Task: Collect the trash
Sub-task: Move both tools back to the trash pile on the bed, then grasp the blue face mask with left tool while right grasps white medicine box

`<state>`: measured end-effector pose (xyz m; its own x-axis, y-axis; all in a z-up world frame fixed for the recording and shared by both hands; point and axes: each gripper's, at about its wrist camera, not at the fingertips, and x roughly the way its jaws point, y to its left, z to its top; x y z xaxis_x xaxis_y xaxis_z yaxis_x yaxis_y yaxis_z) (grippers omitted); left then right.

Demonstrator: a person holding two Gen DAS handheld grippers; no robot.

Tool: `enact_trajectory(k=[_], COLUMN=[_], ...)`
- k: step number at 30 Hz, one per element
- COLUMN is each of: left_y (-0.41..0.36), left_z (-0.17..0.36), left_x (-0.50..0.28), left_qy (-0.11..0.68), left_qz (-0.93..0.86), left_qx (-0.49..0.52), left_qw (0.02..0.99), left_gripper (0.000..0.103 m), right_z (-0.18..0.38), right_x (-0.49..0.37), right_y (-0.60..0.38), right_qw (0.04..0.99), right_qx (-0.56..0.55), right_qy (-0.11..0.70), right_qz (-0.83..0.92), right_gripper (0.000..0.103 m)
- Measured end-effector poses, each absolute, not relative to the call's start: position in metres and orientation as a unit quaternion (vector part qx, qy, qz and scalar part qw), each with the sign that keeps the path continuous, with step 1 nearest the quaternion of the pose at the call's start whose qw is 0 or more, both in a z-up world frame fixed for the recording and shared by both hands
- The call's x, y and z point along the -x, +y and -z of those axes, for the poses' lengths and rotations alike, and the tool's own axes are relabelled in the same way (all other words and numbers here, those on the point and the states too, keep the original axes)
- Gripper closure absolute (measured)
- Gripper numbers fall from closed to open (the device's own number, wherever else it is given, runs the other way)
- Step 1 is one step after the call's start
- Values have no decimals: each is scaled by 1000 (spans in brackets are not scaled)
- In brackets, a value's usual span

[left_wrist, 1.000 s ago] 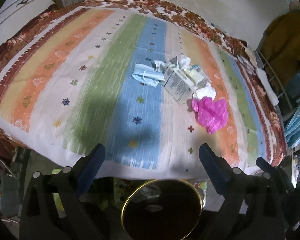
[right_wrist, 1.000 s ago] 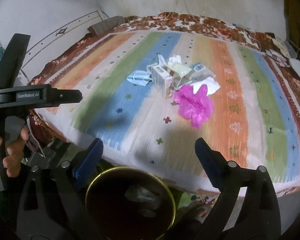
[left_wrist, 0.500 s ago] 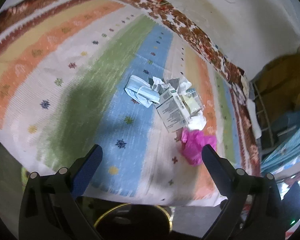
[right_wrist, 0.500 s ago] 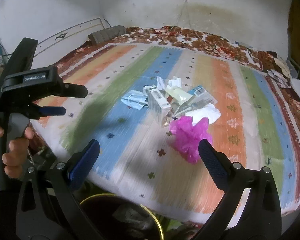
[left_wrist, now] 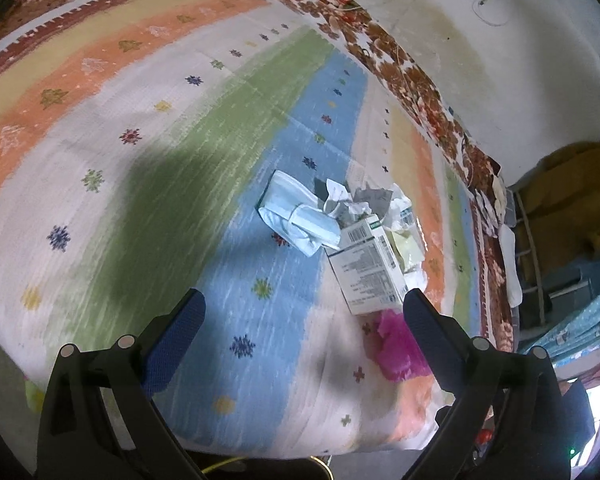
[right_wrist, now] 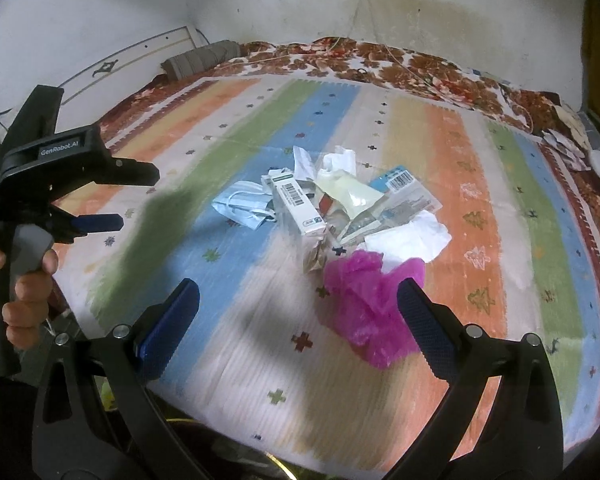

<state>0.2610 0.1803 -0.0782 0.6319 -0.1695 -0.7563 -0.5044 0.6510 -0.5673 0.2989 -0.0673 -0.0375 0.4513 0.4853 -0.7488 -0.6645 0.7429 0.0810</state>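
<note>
Mid-bedspread (right_wrist: 480, 168), heaped together: pink plastic bag (right_wrist: 370, 304) nearest, carton (right_wrist: 298, 208) and face mask (right_wrist: 242, 204) behind. Left gripper (left_wrist: 302, 316) and right gripper (right_wrist: 298, 304) spread, empty. Could snag cloth or scatter loose wrappers.

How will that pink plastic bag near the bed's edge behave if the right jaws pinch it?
The pink plastic bag is crumpled into thin, translucent folds, so it probably weighs almost nothing and will collapse rather than hold shape. It lies loose on the striped bedspread, just touching the white tissue, so that might drag along. The film may slip; pinch a thick fold.
</note>
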Motion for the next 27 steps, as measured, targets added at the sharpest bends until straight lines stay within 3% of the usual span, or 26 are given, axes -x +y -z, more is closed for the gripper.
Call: enact_trajectory(k=[14,19,27], left_y=[212,216,220], left_z=[117,132,158], left_x=[-302,-316,-337], left_qy=[418,425,424], left_qz=[-81,-70,-41], left_qx=[429,440,466], left_qw=[797,788,775], left_gripper=[10,20,33], right_z=[74,87,107], right_x=[-342,-354,-373], right_y=[-32,-17,-4], right_qw=[837,832,823], right_qx=[147,160,156], right_qy=[403,407,427], right_qz=[-339,-342,-341], right_gripper=[11,17,36])
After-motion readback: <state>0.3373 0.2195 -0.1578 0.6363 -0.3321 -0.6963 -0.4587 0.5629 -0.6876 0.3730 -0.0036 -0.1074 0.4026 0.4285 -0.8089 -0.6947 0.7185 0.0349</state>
